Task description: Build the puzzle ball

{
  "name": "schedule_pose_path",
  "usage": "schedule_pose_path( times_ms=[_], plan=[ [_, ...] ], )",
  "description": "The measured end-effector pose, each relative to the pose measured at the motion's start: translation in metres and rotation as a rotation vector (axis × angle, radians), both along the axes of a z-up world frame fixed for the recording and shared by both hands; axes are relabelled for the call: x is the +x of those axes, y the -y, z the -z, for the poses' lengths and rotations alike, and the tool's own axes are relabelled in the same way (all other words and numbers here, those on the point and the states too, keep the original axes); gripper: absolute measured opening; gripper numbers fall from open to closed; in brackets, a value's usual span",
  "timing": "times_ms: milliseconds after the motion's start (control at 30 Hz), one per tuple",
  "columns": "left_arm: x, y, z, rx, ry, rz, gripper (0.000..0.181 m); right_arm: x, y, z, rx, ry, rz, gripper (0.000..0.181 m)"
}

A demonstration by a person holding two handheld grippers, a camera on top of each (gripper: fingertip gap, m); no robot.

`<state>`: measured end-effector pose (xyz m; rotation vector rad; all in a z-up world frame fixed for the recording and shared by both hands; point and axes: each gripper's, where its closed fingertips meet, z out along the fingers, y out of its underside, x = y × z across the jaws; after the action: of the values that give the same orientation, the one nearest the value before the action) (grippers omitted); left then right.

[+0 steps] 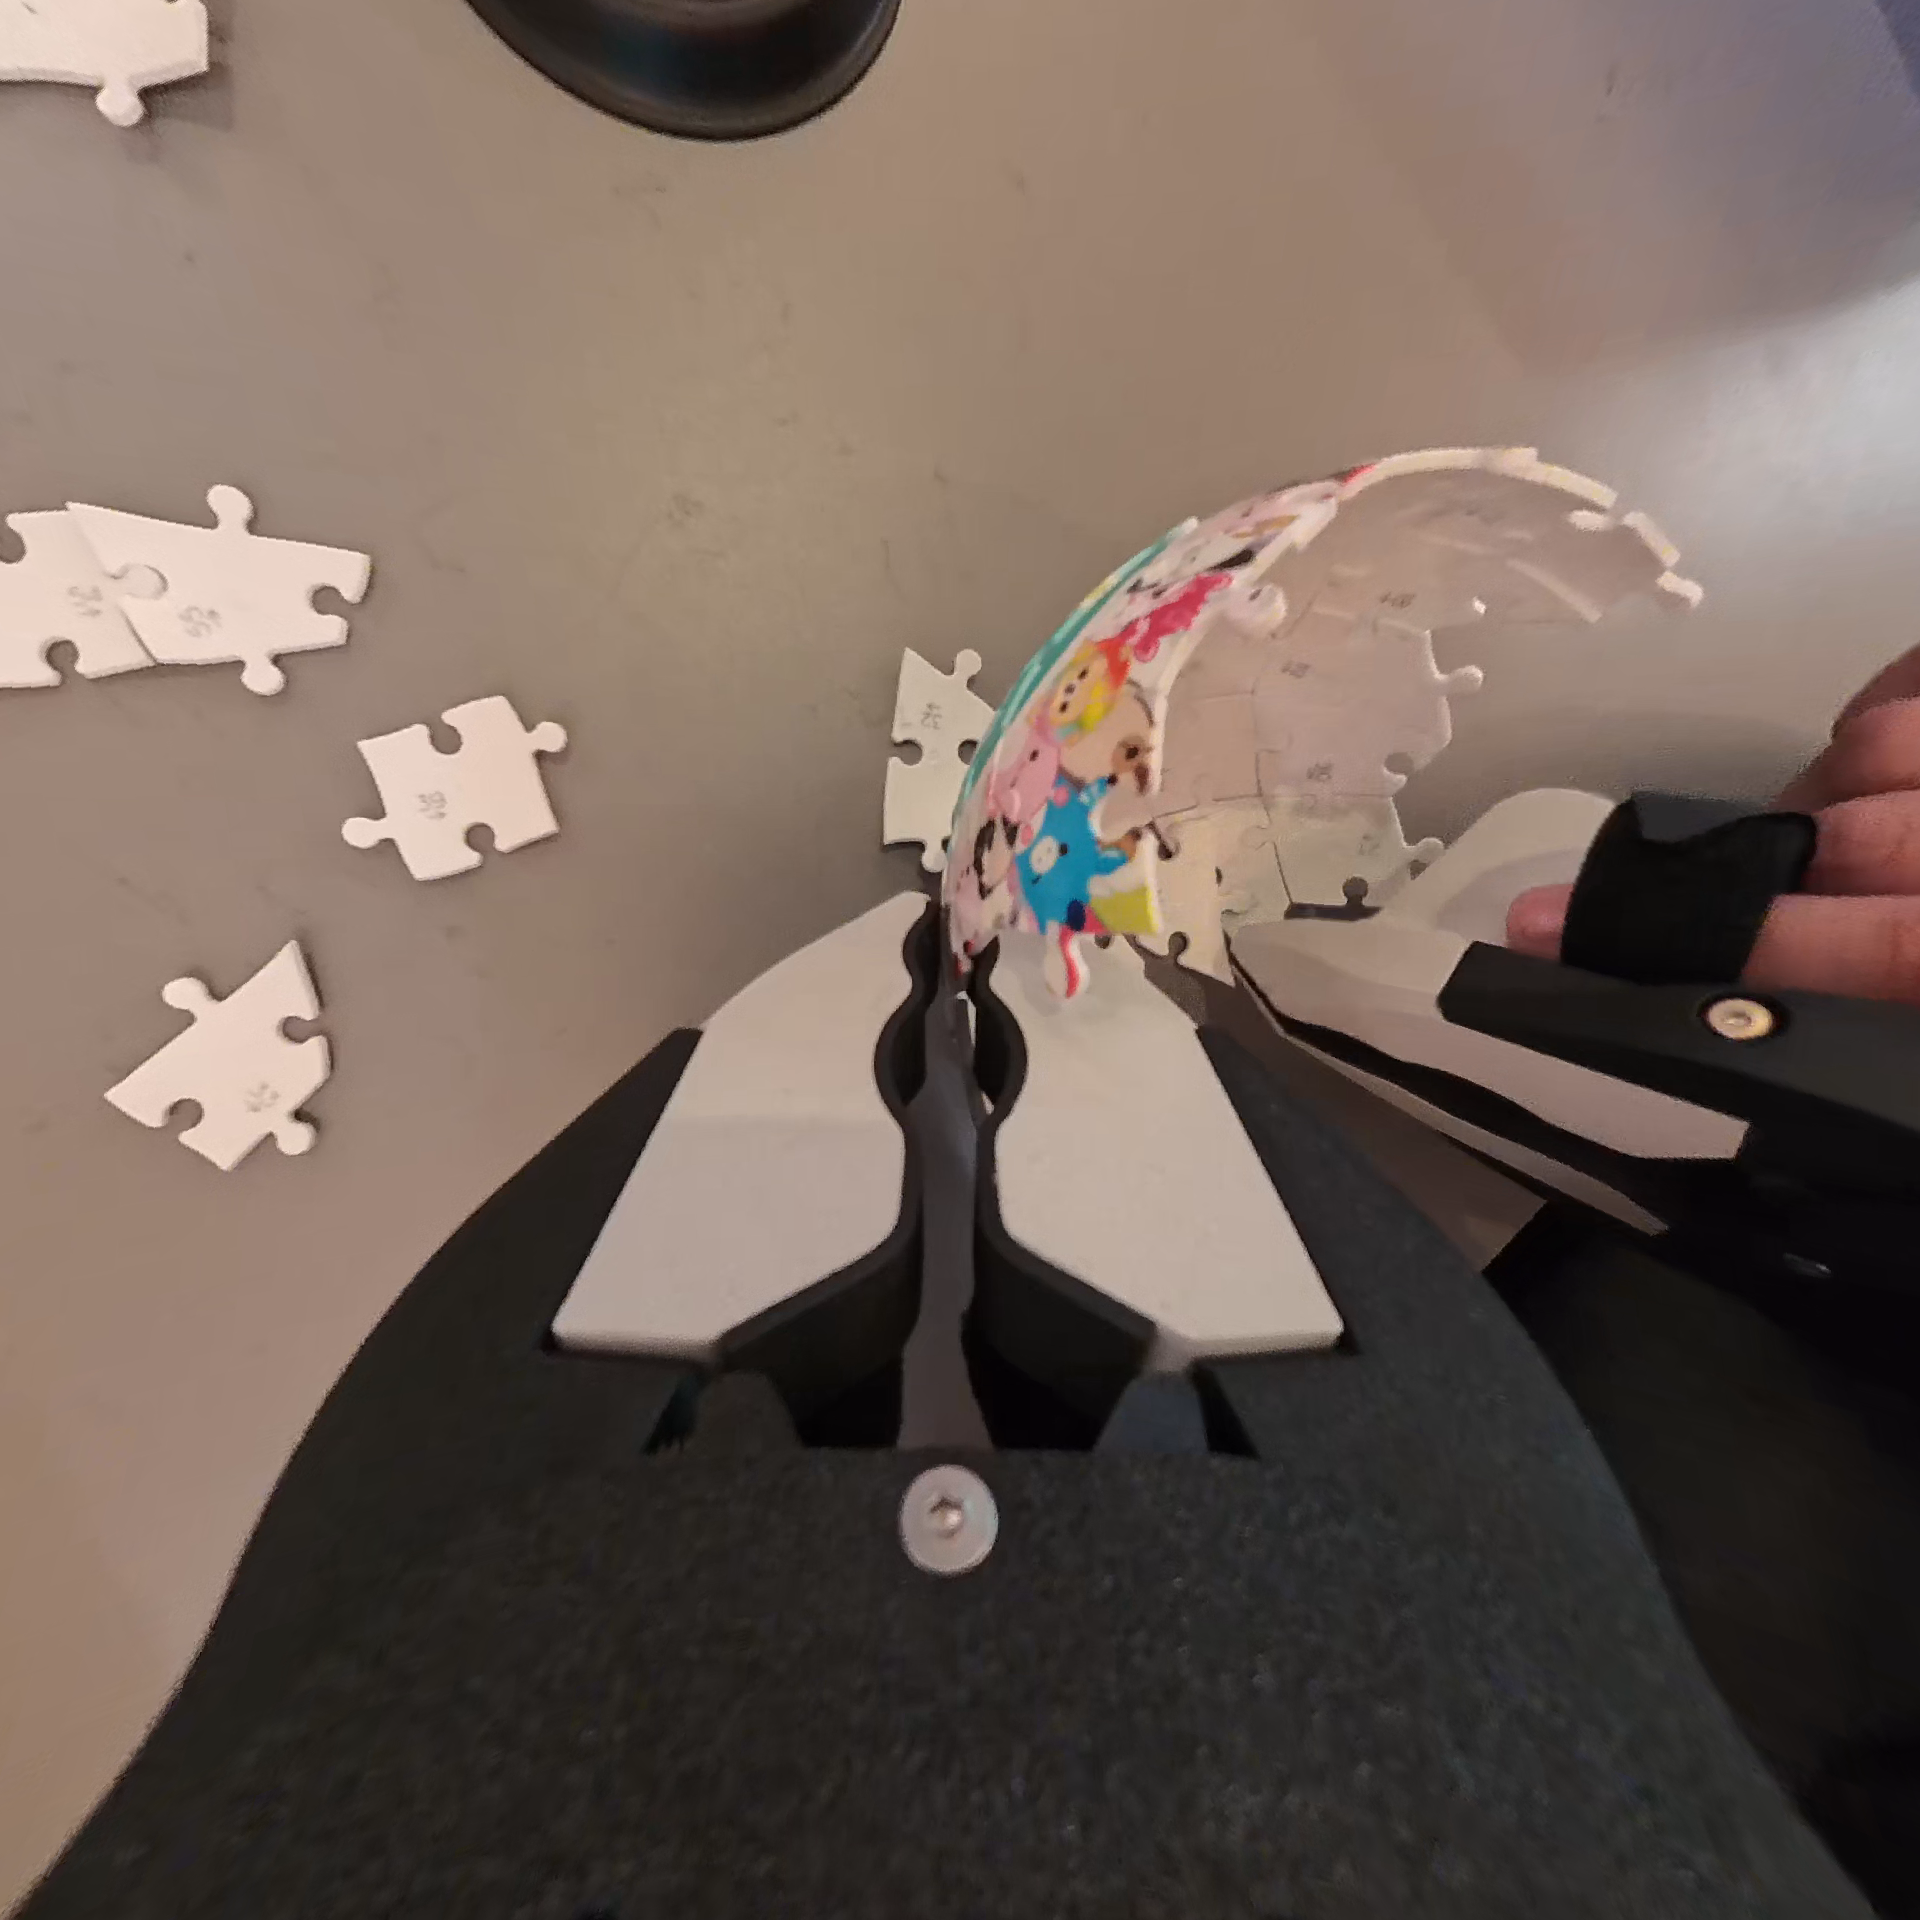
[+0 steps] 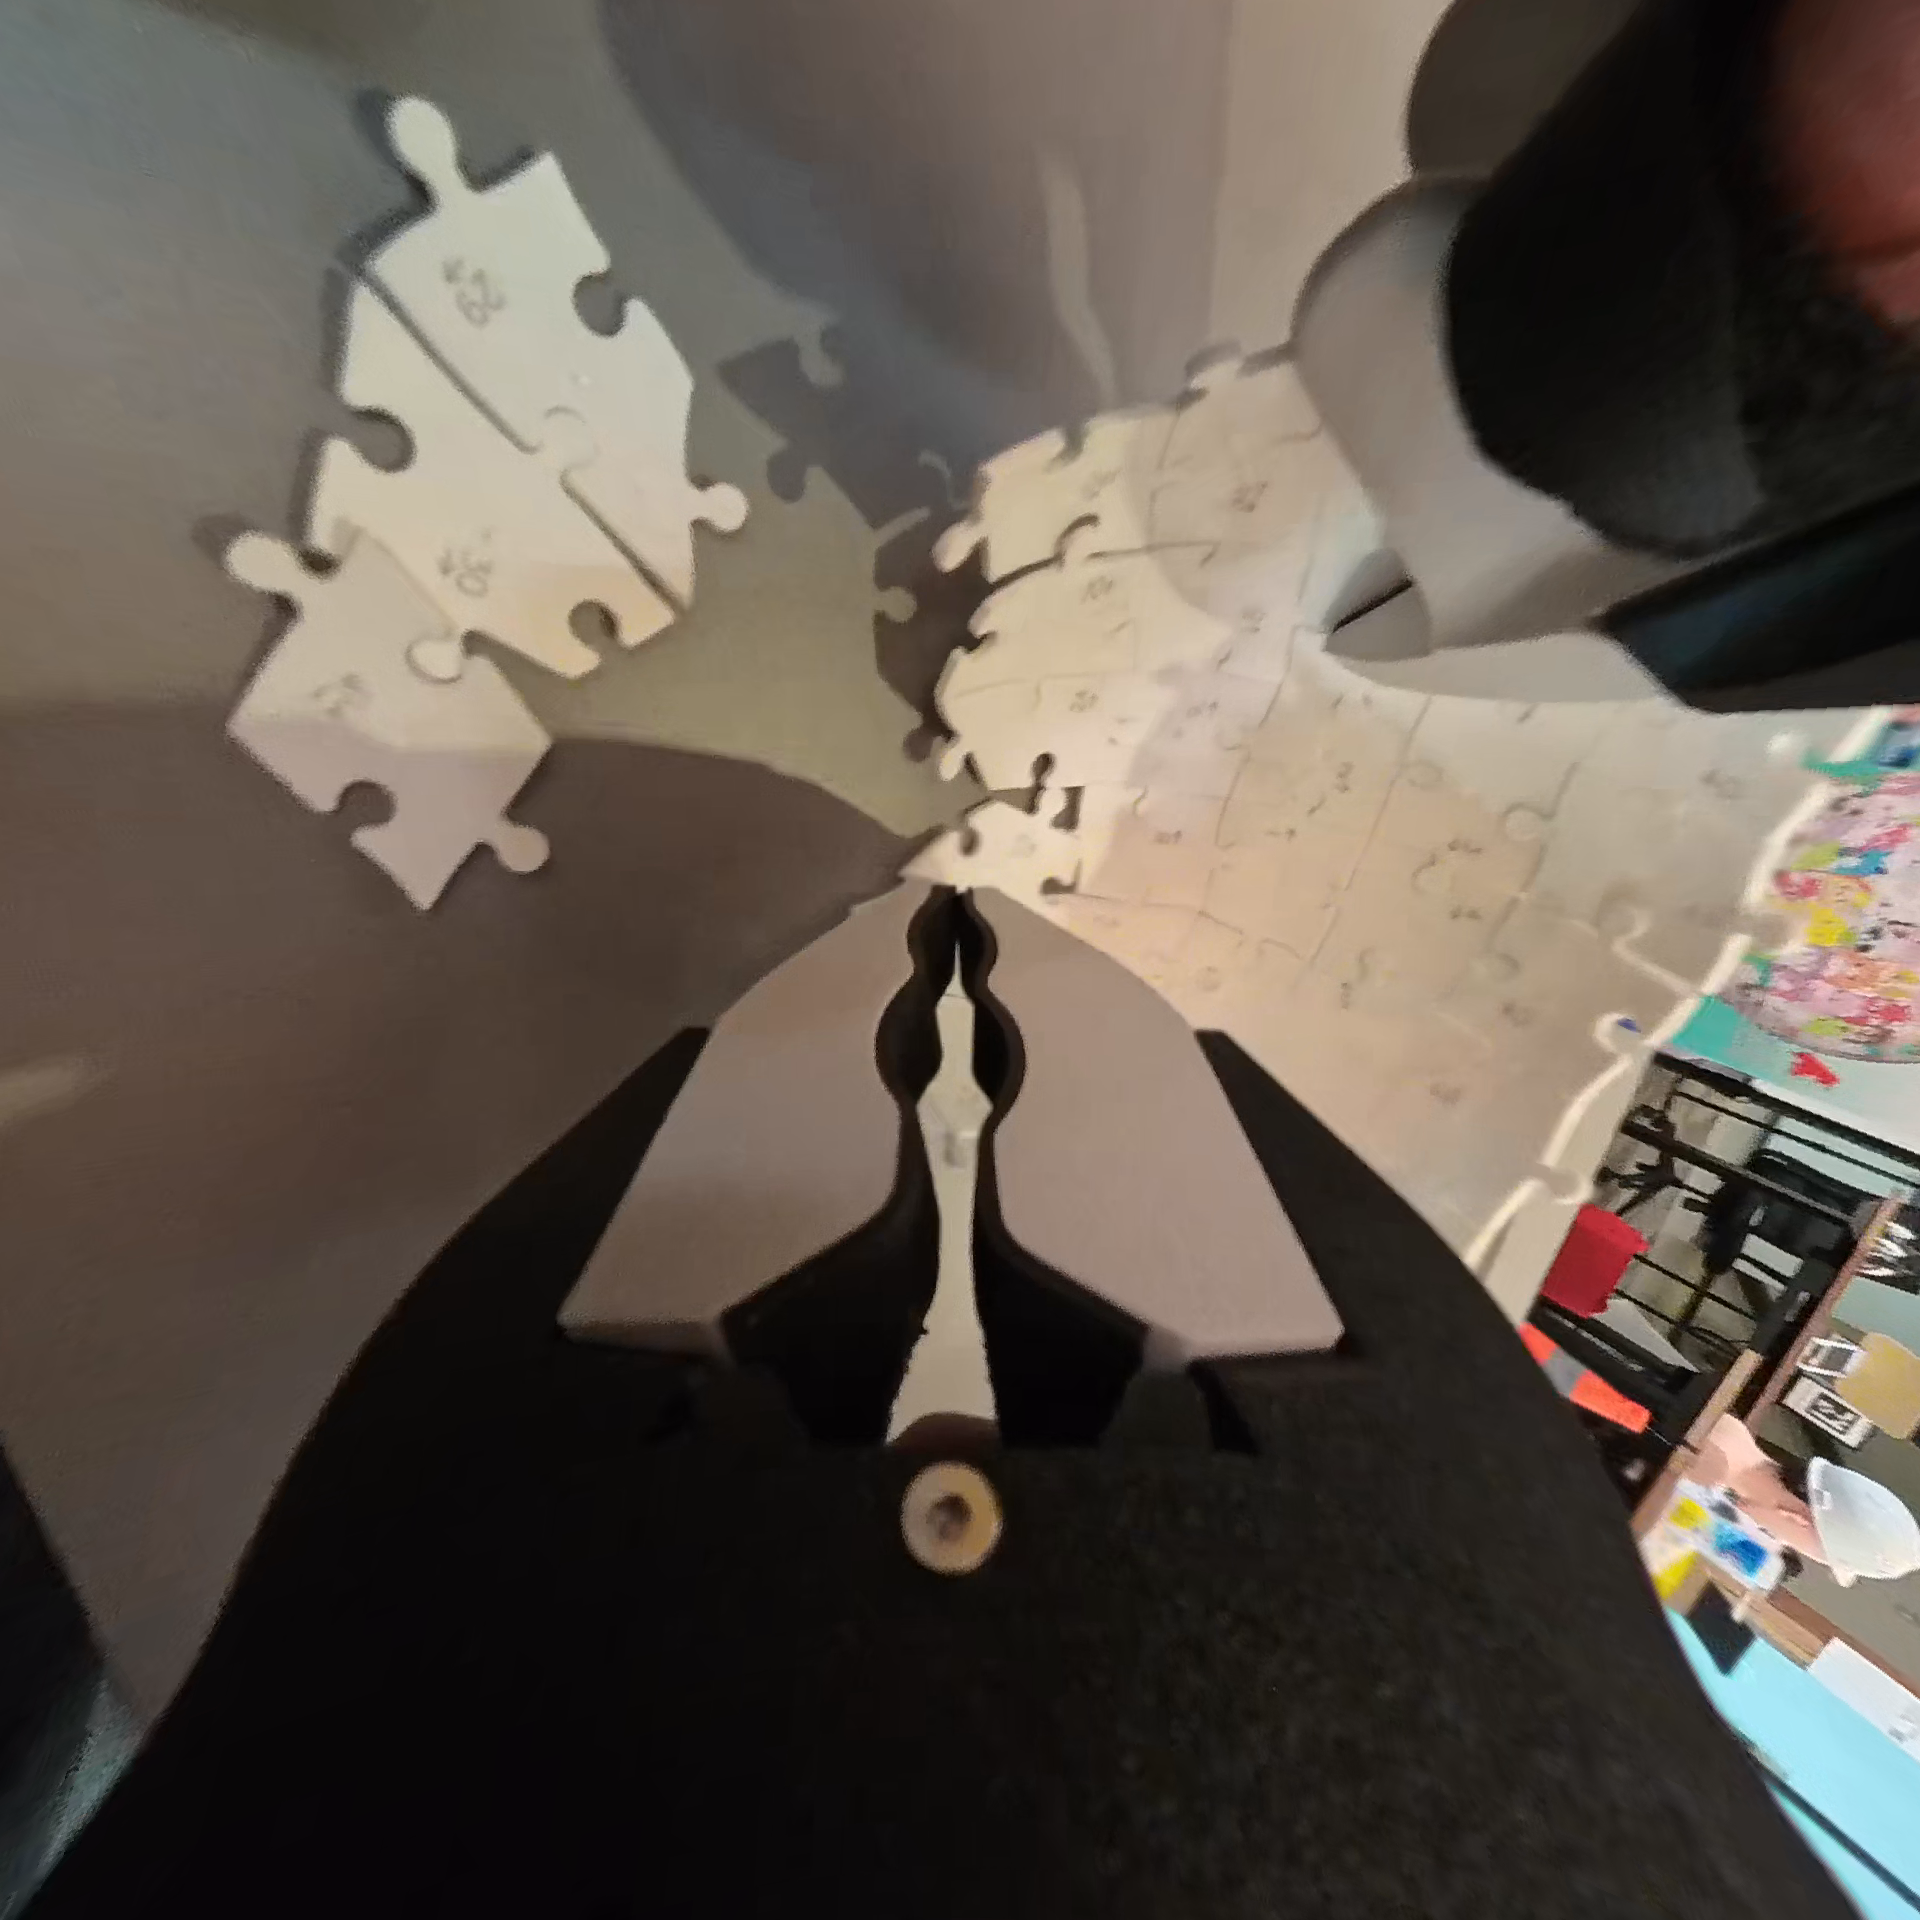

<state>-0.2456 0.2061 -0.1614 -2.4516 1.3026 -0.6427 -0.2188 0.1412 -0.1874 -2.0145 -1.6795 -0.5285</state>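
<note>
The partly built puzzle ball is a curved shell, cartoon-coloured outside and white inside, held above the grey table. My left gripper is shut on the shell's coloured lower-left edge. My right gripper comes in from the right and is shut on the shell's lower white edge. In the right wrist view my right gripper pinches a white edge piece of the shell, seen from the inside. The left gripper shows at the upper right, holding the shell's far rim.
Loose white pieces lie face down on the table: a joined pair, singles, another at the top left, and a joined group. A dark round object sits at the far edge. A hand holds the right gripper. Spacing between my two grippers at the tips: around 8 centimeters.
</note>
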Motion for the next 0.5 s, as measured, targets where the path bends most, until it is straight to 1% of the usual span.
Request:
schedule_pose_path(
  times_ms=[133,267,400,500],
  plan=[
    [0.000,0.000,0.001,-0.008,0.001,0.001,0.003,-0.003,0.002,0.005,0.012,0.022,-0.032,0.000],
    [-0.001,0.000,0.001,-0.012,0.000,0.003,0.003,0.002,0.001,0.004,0.014,0.038,-0.020,0.000],
    [0.000,0.000,0.002,-0.015,0.002,0.002,0.003,-0.015,0.002,-0.002,0.039,-0.014,-0.052,0.000],
    [-0.001,0.000,0.002,-0.014,0.001,0.003,0.003,-0.018,-0.005,-0.001,0.097,-0.004,-0.050,0.000]
  ],
)
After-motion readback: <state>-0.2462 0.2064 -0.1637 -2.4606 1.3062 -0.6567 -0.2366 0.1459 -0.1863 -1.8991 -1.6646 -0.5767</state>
